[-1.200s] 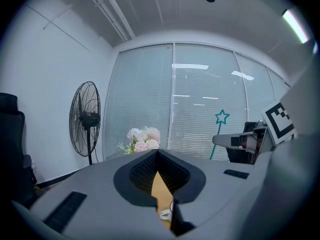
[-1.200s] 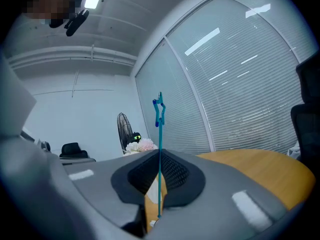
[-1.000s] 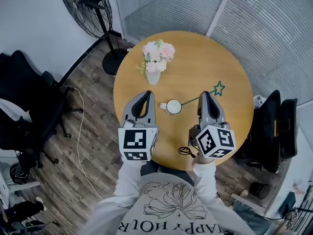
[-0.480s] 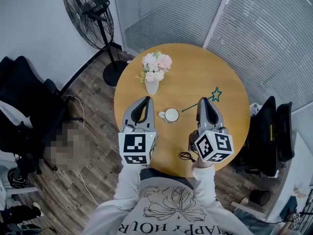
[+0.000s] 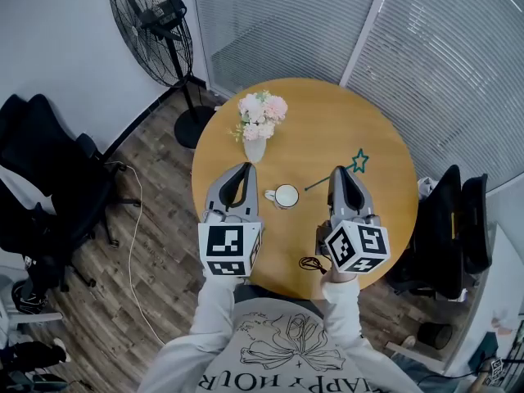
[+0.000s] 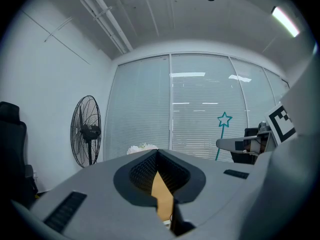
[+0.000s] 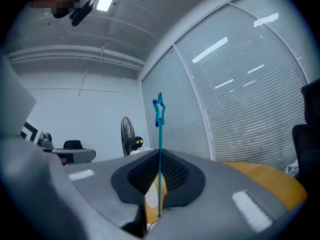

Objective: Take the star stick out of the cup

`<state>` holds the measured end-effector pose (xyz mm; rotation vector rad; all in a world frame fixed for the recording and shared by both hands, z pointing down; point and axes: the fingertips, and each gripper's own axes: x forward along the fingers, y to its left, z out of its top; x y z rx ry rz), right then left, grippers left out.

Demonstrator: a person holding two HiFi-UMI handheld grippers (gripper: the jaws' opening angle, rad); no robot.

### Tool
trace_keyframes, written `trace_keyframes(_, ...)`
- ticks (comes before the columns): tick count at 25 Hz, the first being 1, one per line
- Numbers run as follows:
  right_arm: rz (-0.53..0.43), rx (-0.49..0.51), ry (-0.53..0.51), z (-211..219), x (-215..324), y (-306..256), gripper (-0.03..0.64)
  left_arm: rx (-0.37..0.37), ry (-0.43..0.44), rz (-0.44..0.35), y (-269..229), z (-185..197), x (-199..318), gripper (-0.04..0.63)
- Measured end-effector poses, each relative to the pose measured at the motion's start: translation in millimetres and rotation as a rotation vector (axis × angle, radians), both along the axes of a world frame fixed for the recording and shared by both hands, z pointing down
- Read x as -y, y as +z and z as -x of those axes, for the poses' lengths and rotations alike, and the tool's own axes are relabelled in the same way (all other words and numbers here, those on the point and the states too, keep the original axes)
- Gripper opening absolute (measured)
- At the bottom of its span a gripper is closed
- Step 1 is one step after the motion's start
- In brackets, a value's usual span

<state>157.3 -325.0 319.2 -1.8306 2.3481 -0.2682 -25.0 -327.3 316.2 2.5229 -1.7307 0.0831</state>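
We look straight down on the round bench (image 5: 360, 105). Both claws reach in over its near rim, side by side, with the white cup (image 5: 287, 195) on the wood between them.

The right claw (image 5: 341, 172) is pinching the star stick (image 7: 159, 144). In the right gripper view the thin teal shaft runs up between the closed tips, and its short lower end shows below them. From the head view the stick slants across that claw. The star end points out to the right and away from us over bare wood, well inside the rim. The lower end hangs just to the right of the cup's lip, outside the cup. We cannot tell how high it sits above the bench.

The left claw (image 5: 243, 169) sits just left of the cup's handle with its tips pressed together and nothing between them.

Now for the room around all this. The far half of the bench is open wood, and so is the stretch to the right of the star out to the edge. The vase of flowers (image 5: 260, 117) stands on the left side beyond the left claw, near the rim and well apart from the cup. A small loop of black cable (image 5: 310, 255) lies near the rim closest to us, beside the right gripper's body.

Off the bench, a black chair (image 5: 452, 219) crowds the right edge. A standing fan (image 5: 147, 23) is off to the far left, and the slatted blinds (image 5: 458, 47) close in behind.
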Motion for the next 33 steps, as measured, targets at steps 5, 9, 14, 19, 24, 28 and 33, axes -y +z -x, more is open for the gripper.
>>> trace_keyframes(5,-0.001,0.002,-0.002,-1.3,-1.4,-1.3,0.017,0.004,-0.010,0.008,1.1,0.2,-3.3,0.005)
trace_keyframes(9,0.003,0.003,-0.008,-1.9,-1.7,0.7,0.017,0.006,-0.010,0.007,1.2,-2.0,-4.4,0.006)
trace_keyframes(14,0.003,0.007,-0.009,-1.9,-1.4,0.1,0.018,0.008,-0.013,0.010,1.3,-1.7,-4.4,0.006)
trace_keyframes(19,0.005,0.008,-0.010,-1.7,-1.7,0.7,0.017,0.009,-0.012,0.008,0.1,-1.6,-4.3,0.006)
trace_keyframes(24,0.007,0.006,-0.014,-1.3,-2.4,1.0,0.017,0.009,-0.012,0.008,1.1,-1.0,-4.8,0.005)
trace_keyframes(28,0.008,0.003,-0.017,-0.8,-2.4,0.4,0.017,0.009,-0.008,0.006,-0.3,-0.9,-5.4,0.006)
trace_keyframes(33,0.008,0.001,-0.023,-0.8,-0.9,1.5,0.017,0.013,-0.010,0.007,0.7,-1.1,-4.1,0.005)
